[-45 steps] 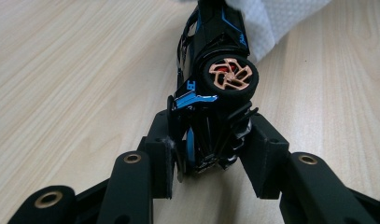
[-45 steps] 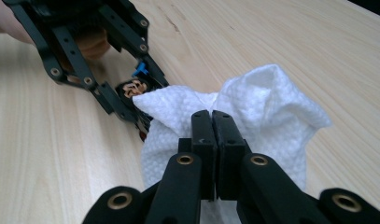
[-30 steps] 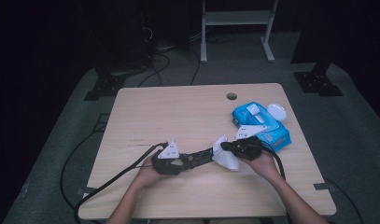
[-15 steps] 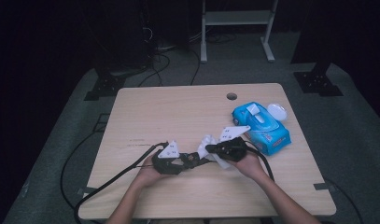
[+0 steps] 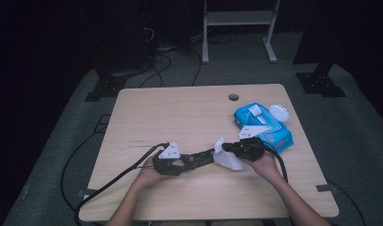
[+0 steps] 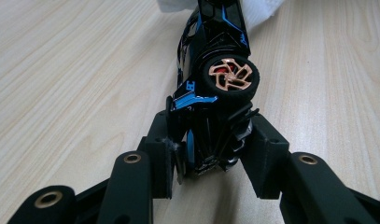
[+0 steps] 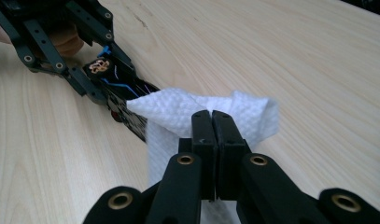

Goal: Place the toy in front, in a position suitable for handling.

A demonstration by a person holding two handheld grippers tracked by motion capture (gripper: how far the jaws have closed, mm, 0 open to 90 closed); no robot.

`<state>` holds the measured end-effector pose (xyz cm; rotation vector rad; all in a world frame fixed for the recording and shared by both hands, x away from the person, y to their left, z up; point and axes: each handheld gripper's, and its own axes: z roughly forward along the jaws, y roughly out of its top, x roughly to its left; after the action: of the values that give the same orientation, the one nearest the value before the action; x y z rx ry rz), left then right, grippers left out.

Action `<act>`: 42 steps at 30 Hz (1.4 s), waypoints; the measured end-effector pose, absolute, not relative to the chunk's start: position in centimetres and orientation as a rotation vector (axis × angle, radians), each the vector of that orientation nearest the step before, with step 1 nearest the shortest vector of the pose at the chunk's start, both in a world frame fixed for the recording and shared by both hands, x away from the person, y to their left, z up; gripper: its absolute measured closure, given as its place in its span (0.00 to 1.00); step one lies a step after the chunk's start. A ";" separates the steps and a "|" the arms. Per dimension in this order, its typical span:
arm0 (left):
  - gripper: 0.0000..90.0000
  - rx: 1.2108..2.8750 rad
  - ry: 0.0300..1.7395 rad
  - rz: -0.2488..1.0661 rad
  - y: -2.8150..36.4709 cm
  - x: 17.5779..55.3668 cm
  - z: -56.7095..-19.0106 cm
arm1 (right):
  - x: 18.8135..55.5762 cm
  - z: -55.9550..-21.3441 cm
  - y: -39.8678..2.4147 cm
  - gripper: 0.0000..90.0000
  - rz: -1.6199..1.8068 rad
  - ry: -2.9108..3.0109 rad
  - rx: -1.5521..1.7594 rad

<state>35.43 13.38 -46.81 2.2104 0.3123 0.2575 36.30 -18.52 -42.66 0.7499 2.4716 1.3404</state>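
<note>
At the wooden table (image 5: pixel 179 113), my two forearms come in from the near edge and angle inward, so the tools meet nose to nose just short of the middle; my left hand (image 5: pixel 149 175) lies low on the tabletop, wrapped round the body of the left gripper (image 5: pixel 182 162), which points level toward my right, its grey three-cornered plate facing up and its cable trailing off the near left corner; my right hand (image 5: pixel 263 165) cups the right gripper (image 5: pixel 228 149) from behind and aims it back toward my left, just in front of the blue pack of wipes (image 5: pixel 263 125) near the table's right edge; the left gripper's jaws are clamped on the tail of a black-and-blue toy car (image 6: pixel 215 79), which lies on its side along the wood, one copper-spoked wheel turned up to the camera; the right gripper's jaws are pressed tight together on a fold of white wipe (image 7: pixel 178 116), and the wipe drapes over the car's far end, touching it; a small white lid (image 5: pixel 279 112) rests beside the pack.
</note>
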 end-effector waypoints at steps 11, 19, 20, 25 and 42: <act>0.65 2.206 0.313 0.257 13.3 35.5 -46.9 | 34.6 -38.9 -16.7 0.98 1.458 2.419 0.624; 0.65 2.197 0.314 0.249 13.3 35.6 -47.0 | 35.3 -41.6 -11.1 0.98 1.356 2.546 0.541; 0.65 2.198 0.311 0.252 13.3 35.6 -47.0 | 35.5 -42.0 -11.0 0.98 1.338 2.559 0.549; 0.65 2.194 0.311 0.250 13.3 35.7 -47.0 | 35.8 -42.4 -12.7 0.98 1.312 2.544 0.597; 0.59 2.215 0.315 0.223 13.1 35.9 -47.4 | 35.9 -42.5 -13.6 0.98 1.319 2.543 0.607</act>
<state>35.89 13.14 -47.42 2.2154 0.3154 0.2231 35.89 -13.58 -42.46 0.6069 2.5426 1.3188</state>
